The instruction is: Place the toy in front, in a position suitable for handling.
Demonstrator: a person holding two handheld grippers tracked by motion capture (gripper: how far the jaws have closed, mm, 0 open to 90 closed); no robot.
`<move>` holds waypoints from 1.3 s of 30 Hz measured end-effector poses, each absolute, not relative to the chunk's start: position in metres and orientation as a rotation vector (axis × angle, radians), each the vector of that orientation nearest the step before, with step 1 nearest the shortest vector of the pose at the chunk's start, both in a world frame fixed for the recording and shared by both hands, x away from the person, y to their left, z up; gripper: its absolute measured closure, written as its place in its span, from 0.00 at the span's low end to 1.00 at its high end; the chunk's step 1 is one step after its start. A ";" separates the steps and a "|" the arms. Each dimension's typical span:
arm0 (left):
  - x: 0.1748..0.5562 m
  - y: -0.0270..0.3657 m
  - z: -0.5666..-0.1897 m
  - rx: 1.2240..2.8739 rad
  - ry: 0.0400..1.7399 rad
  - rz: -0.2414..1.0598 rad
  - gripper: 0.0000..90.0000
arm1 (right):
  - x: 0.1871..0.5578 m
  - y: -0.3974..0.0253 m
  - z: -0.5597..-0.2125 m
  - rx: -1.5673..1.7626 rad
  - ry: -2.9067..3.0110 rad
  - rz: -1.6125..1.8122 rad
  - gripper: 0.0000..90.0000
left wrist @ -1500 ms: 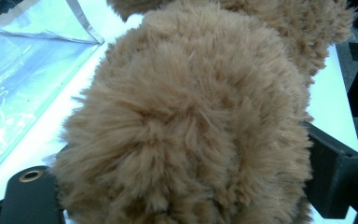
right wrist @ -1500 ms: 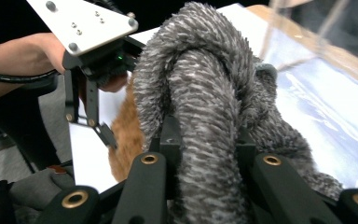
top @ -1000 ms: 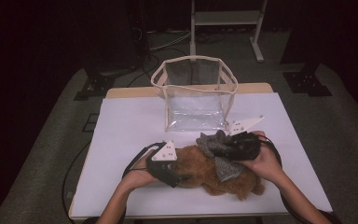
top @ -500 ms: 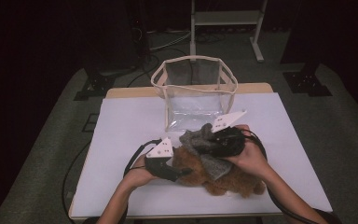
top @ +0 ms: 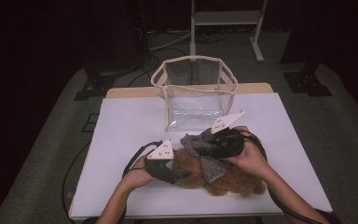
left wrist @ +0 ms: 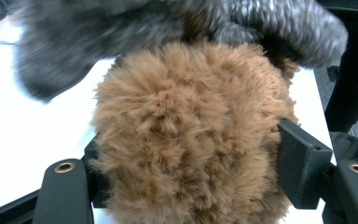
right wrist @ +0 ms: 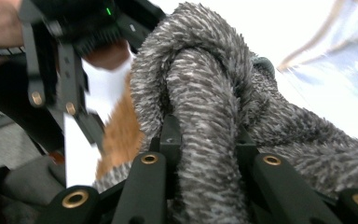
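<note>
Two grippers work one brown plush toy (top: pixel 223 179) lying near the white table's (top: pixel 121 121) front edge: the left gripper (left wrist: pixel 186 154) clamps its furry body, the right gripper (right wrist: pixel 205 144) pinches its grey scarf (top: pixel 200 144). Judging by this, the scarf is being pulled off; next, the right should draw it clear while the left anchors the toy.

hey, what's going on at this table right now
A person is working on a brown plush toy lying on the white table, with tongs in each hand. The left tongs are clamped around a furry brown part of the toy. The right tongs pinch a fold of the grey knitted scarf that is on the toy. A clear bag stands open farther back on the table, apart from the toy.
</note>
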State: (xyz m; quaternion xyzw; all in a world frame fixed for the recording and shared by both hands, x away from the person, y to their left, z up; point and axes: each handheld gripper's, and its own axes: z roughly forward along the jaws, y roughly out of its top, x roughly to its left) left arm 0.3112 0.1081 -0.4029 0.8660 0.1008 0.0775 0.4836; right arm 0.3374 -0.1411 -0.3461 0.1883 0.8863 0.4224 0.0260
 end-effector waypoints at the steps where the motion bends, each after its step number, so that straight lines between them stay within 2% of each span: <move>1: 0.311 0.108 -0.403 2.109 0.247 0.190 0.32 | 0.335 -0.150 -0.347 0.592 2.737 1.281 0.81; 12: 0.314 0.112 -0.405 2.108 0.251 0.176 0.30 | 0.320 -0.201 -0.347 0.665 2.648 1.320 0.81; 27: 0.315 0.112 -0.404 2.120 0.256 0.183 0.29 | 0.318 -0.291 -0.369 1.004 2.476 1.283 0.81; 32: 0.315 0.111 -0.405 2.124 0.257 0.187 0.29 | 0.314 -0.290 -0.366 0.993 2.475 1.291 0.81; 39: 0.315 0.111 -0.405 2.127 0.254 0.192 0.29 | 0.311 -0.258 -0.356 0.856 2.535 1.362 0.81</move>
